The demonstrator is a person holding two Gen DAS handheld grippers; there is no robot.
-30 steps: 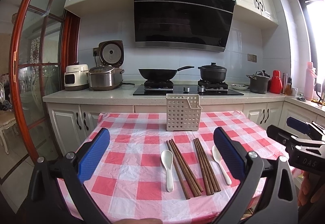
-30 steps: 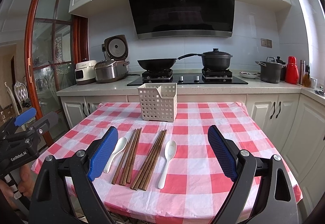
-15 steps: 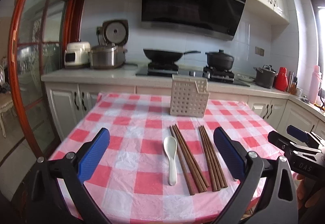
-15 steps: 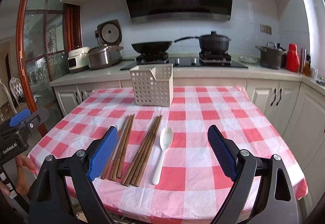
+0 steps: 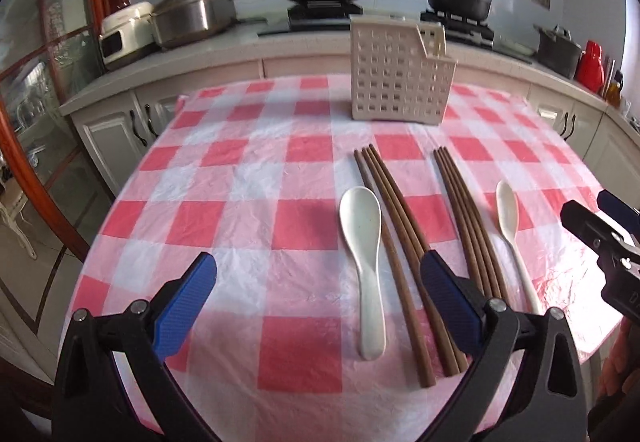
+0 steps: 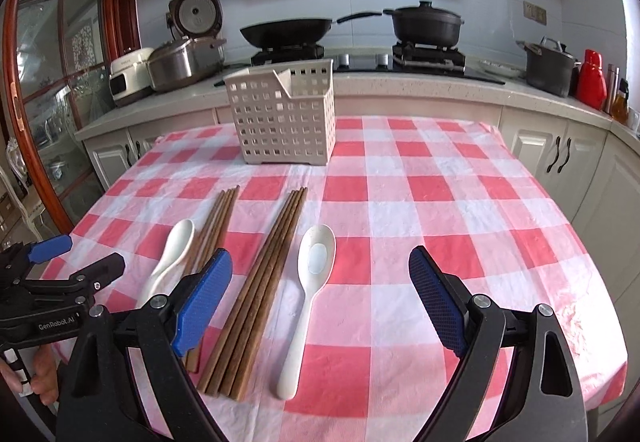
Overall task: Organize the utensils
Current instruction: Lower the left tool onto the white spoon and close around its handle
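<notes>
**Operator:** My left claw [image 5: 318,292] is spread wide with nothing in it, hanging over the near part of the table. The right claw [image 6: 320,286] is just as wide apart and equally bare.

**Observer:** Where are the utensils?

**Operator:** All flat on the cloth. From the left wrist camera, a white spoon [image 5: 365,262] lies just beside a bundle of brown chopsticks [image 5: 396,238]; a second bundle of chopsticks [image 5: 468,226] sits to the right of that, with another white spoon [image 5: 510,230] just beyond. The white slotted caddy [image 5: 400,77] stands upright farther back, well apart from them and, as far as I can see, with nothing in it.

**Observer:** So which step are we on?

**Operator:** I'd judge the very start: nothing picked up, both claws lining up on a first grasp. Next I'd lower one claw over a spoon handle or a chopstick bundle, close across its width, then carry it to the caddy. The chopsticks could scatter if pinched off-centre.

**Observer:** And the surroundings?

**Operator:** A red-and-white checked tablecloth [image 6: 420,201], slightly wrinkled, covers the table. Behind it is a kitchen counter with a wok [image 6: 286,31] and a black pot [image 6: 426,23] on the hob, a rice cooker [image 6: 186,59] at left, white cabinets below.
</notes>
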